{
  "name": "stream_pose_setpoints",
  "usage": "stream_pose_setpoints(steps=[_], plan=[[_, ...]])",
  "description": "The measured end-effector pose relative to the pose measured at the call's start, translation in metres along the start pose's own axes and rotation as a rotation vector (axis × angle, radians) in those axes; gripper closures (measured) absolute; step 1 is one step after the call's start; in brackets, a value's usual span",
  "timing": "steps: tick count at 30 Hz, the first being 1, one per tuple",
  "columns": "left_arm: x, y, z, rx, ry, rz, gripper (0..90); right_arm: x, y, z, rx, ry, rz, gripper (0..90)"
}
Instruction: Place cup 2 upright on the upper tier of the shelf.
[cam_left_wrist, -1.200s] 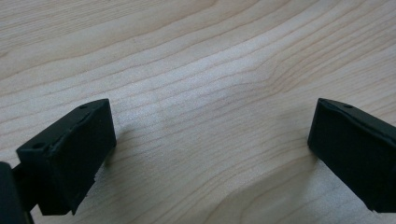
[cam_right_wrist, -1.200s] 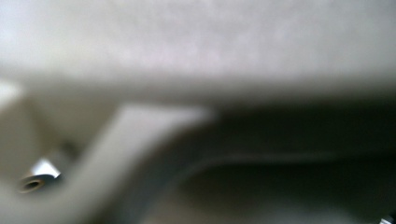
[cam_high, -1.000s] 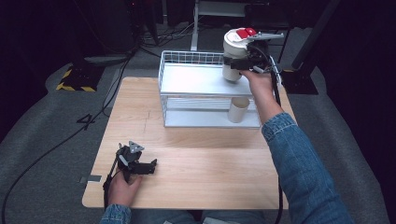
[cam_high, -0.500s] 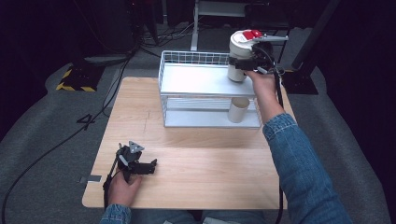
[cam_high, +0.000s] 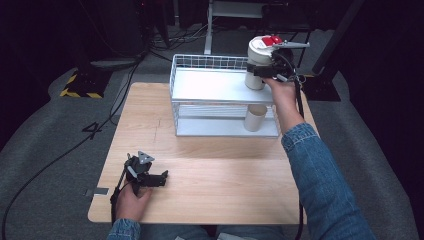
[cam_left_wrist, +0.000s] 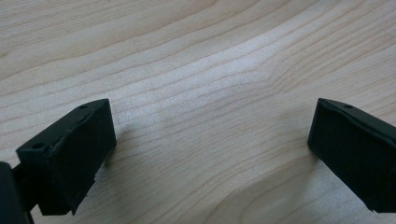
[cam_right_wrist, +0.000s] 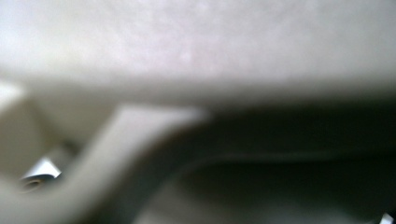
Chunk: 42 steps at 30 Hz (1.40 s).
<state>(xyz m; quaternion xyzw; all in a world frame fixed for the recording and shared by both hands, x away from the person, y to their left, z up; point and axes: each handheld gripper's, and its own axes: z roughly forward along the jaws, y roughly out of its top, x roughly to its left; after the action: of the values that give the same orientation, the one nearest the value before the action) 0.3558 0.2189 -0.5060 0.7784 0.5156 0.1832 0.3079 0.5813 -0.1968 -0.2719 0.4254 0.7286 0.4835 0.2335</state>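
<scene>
While the right hand-held gripper (cam_high: 264, 71) grips the white jug (cam_high: 258, 62), lower it upright onto the shelf (cam_high: 215, 86) beneath; left hand-held gripper (cam_high: 150, 176) open, idle.

A cup (cam_high: 255, 118) stands on the rack's (cam_high: 215, 90) lower shelf.

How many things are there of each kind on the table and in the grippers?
White mugs or cups: 2, a lidded mug held above the rack's top shelf, and a cup on its lower shelf
White wire rack: 1
Grippers: 2, left gripper, right gripper
Total: 5
</scene>
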Motion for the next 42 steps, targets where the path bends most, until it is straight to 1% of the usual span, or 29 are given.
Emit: stream_pose_setpoints(steps=[3, 5, 7, 9, 14, 16, 29, 30, 31, 32, 33, 34, 37, 42], plan=[[0.0, 0.0, 0.0001, 0.0, -0.001, -0.001, 1.4, -0.0014, -0.0022, -0.0004, -0.013, 0.005, 0.001, 11.6], [0.0, 0.0, 0.0, 0.0, -0.001, 0.0, 1.4, -0.0008, -0.0022, -0.0007, -0.007, 0.006, -0.013, 11.5], [0.0, 0.0, 0.0, -0.001, -0.001, 0.0, 1.4, -0.0001, -0.0023, -0.0009, -0.004, 0.012, -0.039, 11.5], [0.0, 0.0, 0.0, -0.001, -0.001, 0.0, 1.4, -0.0009, -0.0032, -0.0013, -0.007, 0.019, -0.046, 11.5], [0.0, 0.0, 0.0001, -0.001, -0.001, -0.001, 1.4, -0.0024, -0.0056, -0.0015, -0.022, 0.022, -0.044, 11.4], [0.0, 0.0, 0.0001, -0.001, -0.001, -0.001, 1.4, -0.0033, -0.0081, -0.0005, -0.04, 0.03, -0.036, 11.3], [0.0, 0.0, 0.0, -0.001, -0.001, 0.0, 1.4, -0.0048, -0.0084, 0.0002, -0.038, 0.042, -0.035, 10.1], [0.0, 0.0, 0.0, 0.0, 0.0, 0.0, 1.4, -0.005, -0.0083, 0.0003, -0.043, 0.039, -0.036, 6.5], [0.0, 0.0, 0.0, 0.0, 0.0, 0.0, 1.4, -0.005, -0.0083, 0.0003, -0.043, 0.039, -0.036, 6.5], [0.0, 0.0, 0.0, 0.0, -0.001, 0.0, 1.4, -0.005, -0.0082, 0.0003, -0.049, 0.037, -0.034, 2.9], [0.0, 0.0, 0.0, 0.0, -0.001, 0.0, 1.4, -0.005, -0.0082, 0.0003, -0.049, 0.037, -0.034, 2.9], [0.0, 0.0, 0.0, -0.001, -0.001, 0.0, 1.4, -0.005, -0.0081, -0.0001, -0.053, 0.033, -0.035, 1.1], [0.0, 0.0, 0.0, 0.0, -0.001, 0.0, 1.4, -0.0045, -0.0081, -0.0007, -0.047, 0.035, -0.036, 0.9], [-0.0001, 0.0, 0.0001, -0.001, -0.001, -0.001, 1.4, -0.0008, -0.0074, -0.0052, -0.043, 0.028, -0.054, 0.3]])
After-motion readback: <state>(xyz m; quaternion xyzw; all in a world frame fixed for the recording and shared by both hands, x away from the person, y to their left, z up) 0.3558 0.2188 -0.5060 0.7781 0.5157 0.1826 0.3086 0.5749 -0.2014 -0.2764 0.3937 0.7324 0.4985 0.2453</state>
